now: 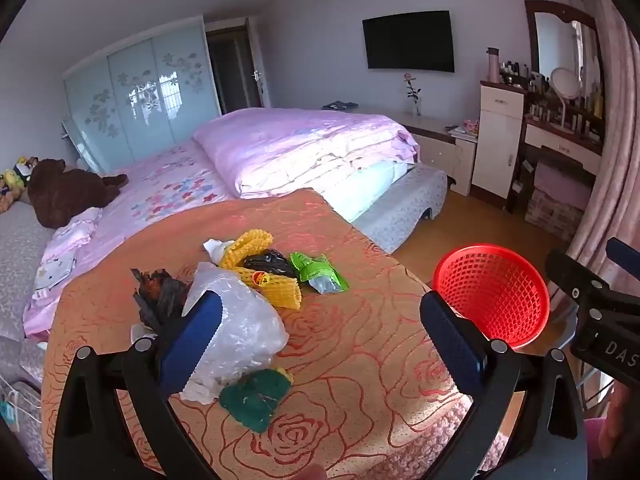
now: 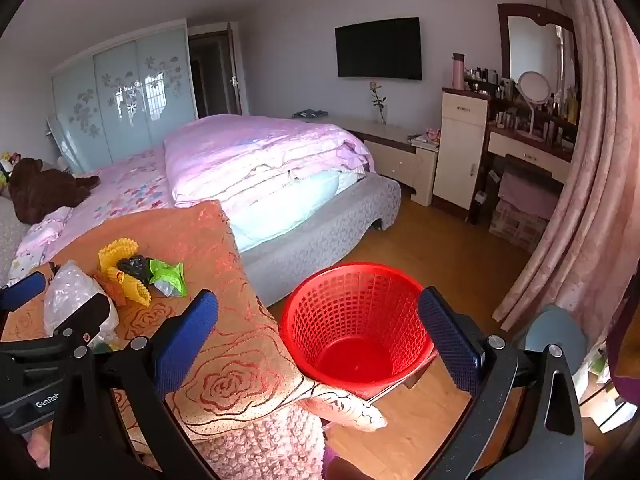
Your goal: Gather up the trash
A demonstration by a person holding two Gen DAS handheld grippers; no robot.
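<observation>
Trash lies on an orange rose-patterned cloth [image 1: 360, 320]: a clear plastic bag [image 1: 240, 320], a green sponge [image 1: 256, 398], yellow foam netting [image 1: 264, 280], a black bag [image 1: 270, 262], a green wrapper [image 1: 320, 274] and dark crumpled scraps [image 1: 160, 296]. My left gripper [image 1: 320, 340] is open above the cloth, its left finger over the clear bag. A red mesh basket [image 2: 356, 328] stands on the floor right of the cloth; it also shows in the left wrist view [image 1: 496, 292]. My right gripper [image 2: 316, 344] is open and empty above the basket.
A bed with a folded pink quilt [image 1: 304, 148] lies behind the cloth. A brown plush toy [image 1: 64, 192] sits at the left. A dresser [image 2: 528, 152] and pink curtain [image 2: 580, 200] stand at the right, with wooden floor [image 2: 440, 248] between.
</observation>
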